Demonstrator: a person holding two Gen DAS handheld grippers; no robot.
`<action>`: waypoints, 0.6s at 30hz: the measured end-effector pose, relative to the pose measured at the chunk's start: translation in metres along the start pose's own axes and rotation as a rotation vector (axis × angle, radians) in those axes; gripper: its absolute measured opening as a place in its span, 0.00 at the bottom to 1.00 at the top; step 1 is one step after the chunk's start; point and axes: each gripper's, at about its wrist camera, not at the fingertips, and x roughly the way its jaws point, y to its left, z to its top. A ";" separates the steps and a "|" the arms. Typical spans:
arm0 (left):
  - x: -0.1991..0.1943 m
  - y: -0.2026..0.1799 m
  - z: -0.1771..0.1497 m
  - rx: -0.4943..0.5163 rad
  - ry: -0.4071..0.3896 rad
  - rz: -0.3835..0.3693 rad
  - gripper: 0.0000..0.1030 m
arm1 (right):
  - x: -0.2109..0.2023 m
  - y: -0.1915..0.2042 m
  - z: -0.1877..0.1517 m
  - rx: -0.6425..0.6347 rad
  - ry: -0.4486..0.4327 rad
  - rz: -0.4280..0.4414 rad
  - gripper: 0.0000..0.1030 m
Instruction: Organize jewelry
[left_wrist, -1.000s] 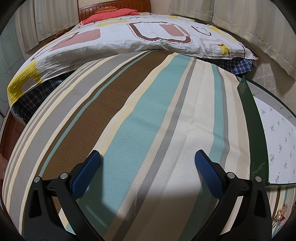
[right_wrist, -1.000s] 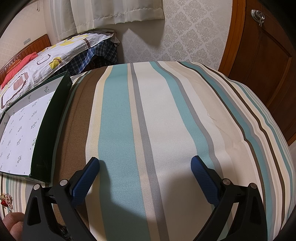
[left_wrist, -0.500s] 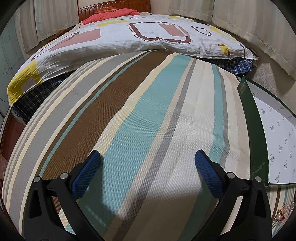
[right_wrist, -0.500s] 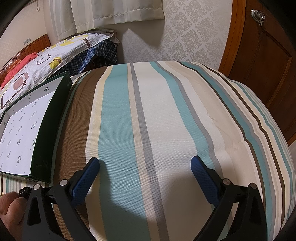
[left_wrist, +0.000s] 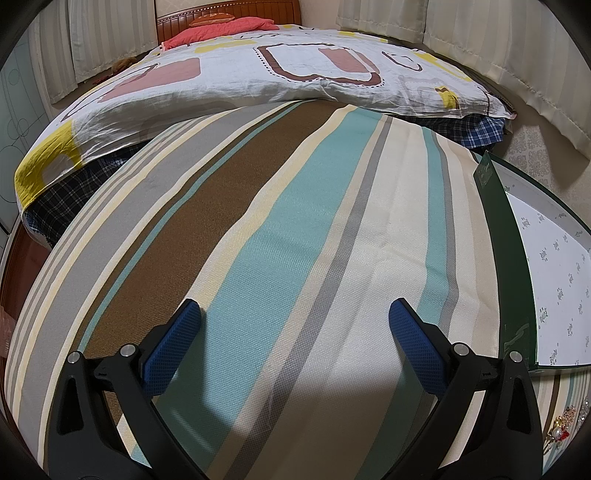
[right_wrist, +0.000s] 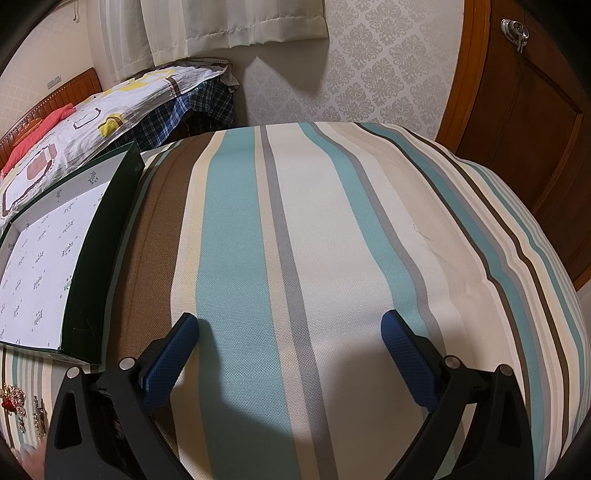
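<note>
A shallow dark green box (left_wrist: 506, 258) with a white printed lining lies on the striped cloth, at the right edge of the left wrist view and as the box (right_wrist: 92, 251) at the left of the right wrist view. Jewelry pieces with gold, pearl and red parts (left_wrist: 563, 432) lie on the cloth in front of the box; in the right wrist view the jewelry (right_wrist: 14, 400) sits at the far left edge. My left gripper (left_wrist: 293, 319) stands open over bare cloth, left of the box. My right gripper (right_wrist: 290, 328) stands open over bare cloth, right of the box.
The striped tablecloth (left_wrist: 258, 240) covers the whole work surface. A bed with a patterned quilt (left_wrist: 258, 77) lies just beyond it. A wooden door (right_wrist: 532, 129) stands at the right. A bit of a hand (right_wrist: 31, 456) shows at the lower left edge.
Both grippers have stayed still and open. In the right wrist view a hand came in at the lower left and has drawn back, uncovering the jewelry there.
</note>
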 end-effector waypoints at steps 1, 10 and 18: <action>0.000 0.000 0.000 0.000 0.000 0.000 0.96 | 0.000 -0.001 -0.001 0.000 0.000 0.000 0.94; 0.000 0.000 0.000 0.000 0.000 0.000 0.96 | 0.000 0.000 0.000 0.000 0.000 0.000 0.94; 0.000 0.000 0.000 0.000 0.000 0.000 0.96 | 0.001 0.000 0.001 0.000 0.000 0.000 0.94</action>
